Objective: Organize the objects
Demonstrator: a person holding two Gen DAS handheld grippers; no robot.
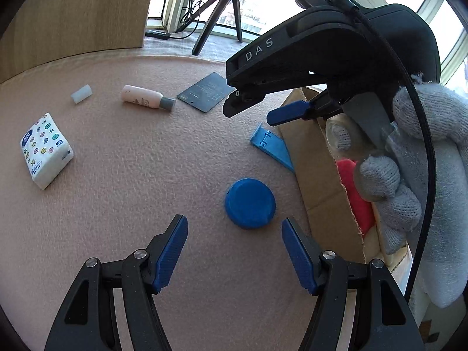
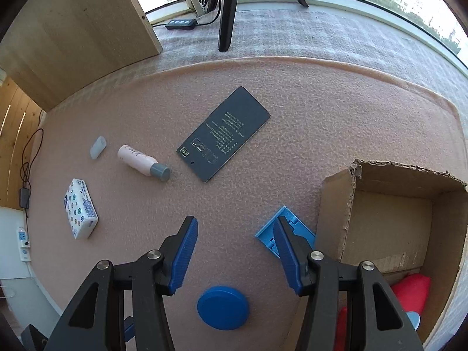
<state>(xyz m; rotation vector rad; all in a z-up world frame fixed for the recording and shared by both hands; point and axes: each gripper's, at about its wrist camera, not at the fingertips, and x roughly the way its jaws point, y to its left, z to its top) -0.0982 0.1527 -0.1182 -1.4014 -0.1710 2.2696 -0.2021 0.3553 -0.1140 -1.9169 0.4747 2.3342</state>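
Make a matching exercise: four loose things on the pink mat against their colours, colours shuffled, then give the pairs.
Things:
1. round lid
2. flat card
3. bottle, its body
4. tissue pack

Colours:
A. pale pink
B. white with small coloured prints
C. bright blue
D. dark grey with light print

Pairs: 1-C, 2-D, 3-A, 4-B

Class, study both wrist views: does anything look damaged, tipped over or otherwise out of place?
The pink bottle lies on its side on the mat. The cardboard box has a ragged, torn rim. Nothing is spilled.
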